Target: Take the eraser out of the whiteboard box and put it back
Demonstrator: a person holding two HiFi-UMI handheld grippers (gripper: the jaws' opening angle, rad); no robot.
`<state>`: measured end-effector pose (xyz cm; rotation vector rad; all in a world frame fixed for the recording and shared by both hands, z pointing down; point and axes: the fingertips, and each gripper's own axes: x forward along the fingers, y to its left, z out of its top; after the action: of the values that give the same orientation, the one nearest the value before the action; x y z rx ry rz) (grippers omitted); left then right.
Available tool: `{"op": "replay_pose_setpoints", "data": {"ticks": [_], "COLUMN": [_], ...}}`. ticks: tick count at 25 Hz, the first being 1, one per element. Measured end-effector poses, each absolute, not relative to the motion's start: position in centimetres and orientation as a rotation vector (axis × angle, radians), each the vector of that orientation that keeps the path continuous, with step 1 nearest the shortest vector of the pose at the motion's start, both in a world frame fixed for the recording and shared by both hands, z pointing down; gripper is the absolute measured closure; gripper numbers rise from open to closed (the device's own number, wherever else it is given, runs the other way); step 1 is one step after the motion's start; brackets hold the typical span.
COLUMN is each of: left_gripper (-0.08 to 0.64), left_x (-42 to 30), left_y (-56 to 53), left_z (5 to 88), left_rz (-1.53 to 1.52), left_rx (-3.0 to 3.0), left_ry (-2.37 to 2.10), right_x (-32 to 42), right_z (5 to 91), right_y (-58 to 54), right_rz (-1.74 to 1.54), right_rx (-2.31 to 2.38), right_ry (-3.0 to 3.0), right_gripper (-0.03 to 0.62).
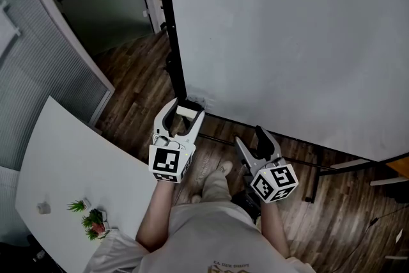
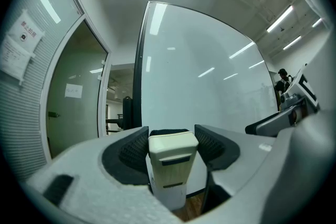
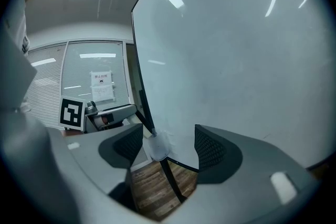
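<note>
The eraser [image 2: 173, 157] sits upright between the pads of the left gripper [image 1: 186, 108], which are closed on its two sides. It is held at the lower left corner of the whiteboard [image 1: 287, 41], just above a small white box [image 3: 156, 147] fixed there. The right gripper [image 1: 250, 140] hangs nearby over the wooden floor [image 1: 137, 96] with its jaws apart and nothing between them.

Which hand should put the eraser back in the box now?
Left. The left gripper holds the eraser close to the box; the right gripper is open and empty.
</note>
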<state>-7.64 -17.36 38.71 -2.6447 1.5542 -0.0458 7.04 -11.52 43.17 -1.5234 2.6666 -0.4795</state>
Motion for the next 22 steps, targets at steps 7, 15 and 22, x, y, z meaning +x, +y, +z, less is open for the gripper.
{"op": "replay_pose_setpoints", "data": {"ticks": [7,15,22], "left_gripper": [0.290,0.290,0.290], "left_x": [-8.1,-8.9,-9.4], "left_y": [-16.5,-15.5,-15.2], "left_z": [38.4,37.5,37.7], "left_rz": [-0.036,-0.017,-0.007], "left_rx": [-2.644,-2.631,-2.637], "left_ry": [1.560,1.560,1.570], "right_x": [6.7,6.0,5.8], "right_z": [42.7,42.4,42.3], "right_y": [-11.0,-10.5,-10.3], "right_rz": [-0.460,-0.450,-0.451], "right_rx": [-1.517,-1.506,-1.508], "right_ry": [2.673,2.675,2.674], "right_gripper": [0.284,0.284,0.284]}}
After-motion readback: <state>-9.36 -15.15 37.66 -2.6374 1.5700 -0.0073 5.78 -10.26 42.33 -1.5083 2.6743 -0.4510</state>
